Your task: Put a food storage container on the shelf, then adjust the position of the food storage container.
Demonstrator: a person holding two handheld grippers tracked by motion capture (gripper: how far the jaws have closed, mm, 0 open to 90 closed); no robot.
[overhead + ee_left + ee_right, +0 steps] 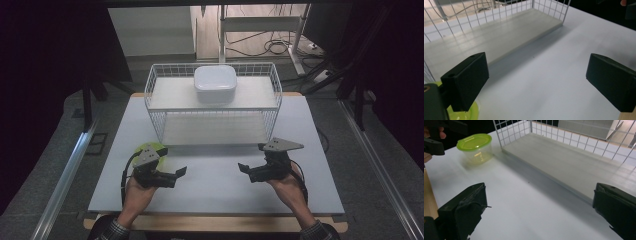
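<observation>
A clear tub with a green lid stands on the white table, just off the front left corner of a white wire rack. On the rack's upper shelf rests a white lidded box. My left gripper hovers right beside the tub, whose green lid peeks out under its left jaw; the jaws stand wide apart with nothing between them. My right gripper is over the table's right front, open and empty, facing the rack's lower shelf.
The rack's lower shelf board is bare and open toward me. A wooden strip edges the table front. Dark floor, cables and metal rails surround the table.
</observation>
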